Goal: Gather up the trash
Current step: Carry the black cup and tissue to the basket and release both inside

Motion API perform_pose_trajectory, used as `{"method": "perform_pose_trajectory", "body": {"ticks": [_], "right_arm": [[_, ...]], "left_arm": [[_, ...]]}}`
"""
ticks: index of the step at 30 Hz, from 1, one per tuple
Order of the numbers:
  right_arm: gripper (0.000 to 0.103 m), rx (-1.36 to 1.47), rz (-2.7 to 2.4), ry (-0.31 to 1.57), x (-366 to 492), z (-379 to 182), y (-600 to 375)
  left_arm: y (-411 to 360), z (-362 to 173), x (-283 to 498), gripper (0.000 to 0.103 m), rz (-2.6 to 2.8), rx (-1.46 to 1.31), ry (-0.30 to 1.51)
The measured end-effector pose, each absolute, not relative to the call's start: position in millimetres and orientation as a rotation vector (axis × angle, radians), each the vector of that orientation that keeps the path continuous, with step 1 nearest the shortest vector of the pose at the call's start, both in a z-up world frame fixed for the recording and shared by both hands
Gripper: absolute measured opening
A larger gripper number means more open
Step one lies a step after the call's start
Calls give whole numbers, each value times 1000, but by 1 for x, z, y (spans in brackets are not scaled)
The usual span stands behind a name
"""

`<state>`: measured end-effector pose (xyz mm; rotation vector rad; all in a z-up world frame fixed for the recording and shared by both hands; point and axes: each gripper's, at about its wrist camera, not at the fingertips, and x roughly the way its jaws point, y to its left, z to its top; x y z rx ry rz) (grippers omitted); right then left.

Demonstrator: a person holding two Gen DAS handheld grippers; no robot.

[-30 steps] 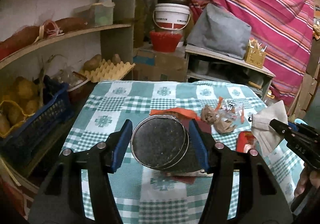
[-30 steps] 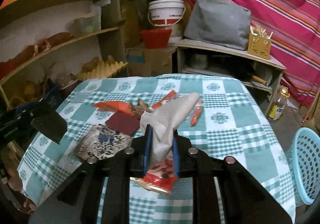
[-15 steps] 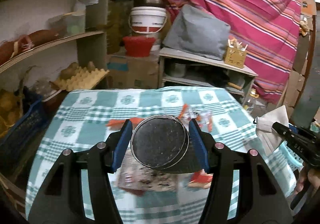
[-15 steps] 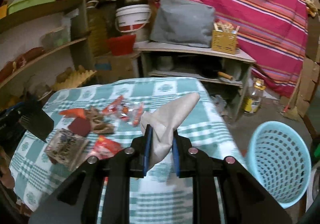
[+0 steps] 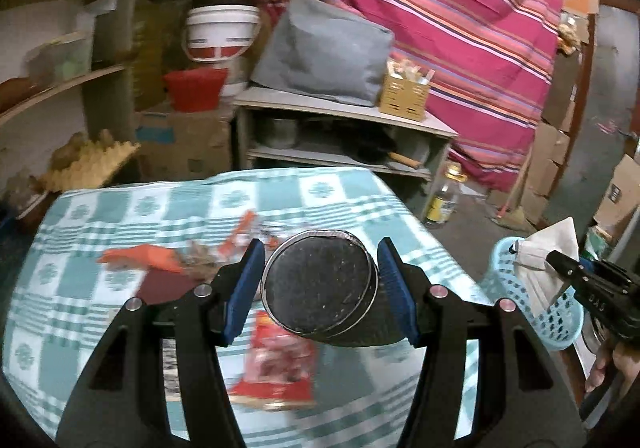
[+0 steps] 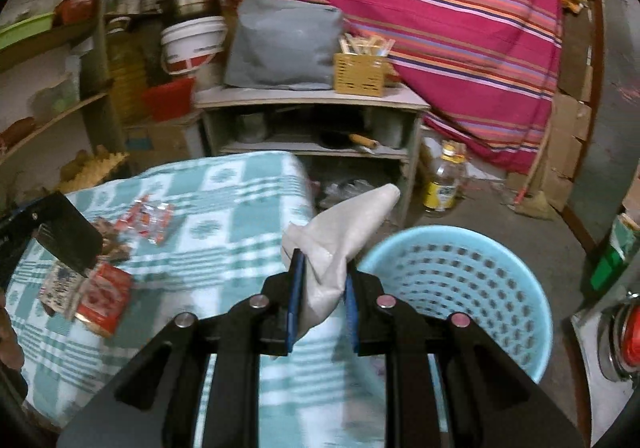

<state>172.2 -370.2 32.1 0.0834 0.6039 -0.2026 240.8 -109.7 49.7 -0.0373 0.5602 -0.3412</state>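
My left gripper [image 5: 320, 262] is shut on a round black tin [image 5: 316, 290] with a metal rim, held over the checked tablecloth [image 5: 200, 199]. My right gripper [image 6: 322, 272] is shut on a crumpled pale paper napkin [image 6: 340, 224], at the table's right edge and just left of a light blue plastic basket [image 6: 500, 332] on the floor. In the left wrist view the right gripper [image 5: 560, 262], the napkin [image 5: 546, 248] and the basket [image 5: 560, 324] show at the right. A red wrapper [image 5: 276, 368], an orange wrapper [image 5: 140, 256] and clear wrappers [image 6: 150, 219] lie on the cloth.
Behind the table stands a grey shelf unit [image 6: 312, 99] with a grey cushion [image 6: 280, 43] and a yellow crate [image 6: 360, 75]. A bottle [image 6: 444, 175] stands on the floor. Wooden shelves [image 5: 60, 87] line the left; a striped cloth [image 5: 460, 27] hangs behind.
Both grippers have swung to the right with the tin and the napkin still in them. The blue basket has come into view beside the table.
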Motion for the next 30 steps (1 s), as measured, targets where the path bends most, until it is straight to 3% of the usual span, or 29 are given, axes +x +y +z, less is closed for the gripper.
{"method": "perform_pose_trajectory", "body": {"ticks": [15,30], "right_arm": [[19,184,-379,642,132,5,-494],[19,249,-435,625,120,-8,-542]], "left_arm": [[-271,34,224,57,-586,49,570],[-370,15,220,57,-694,104,582]]}}
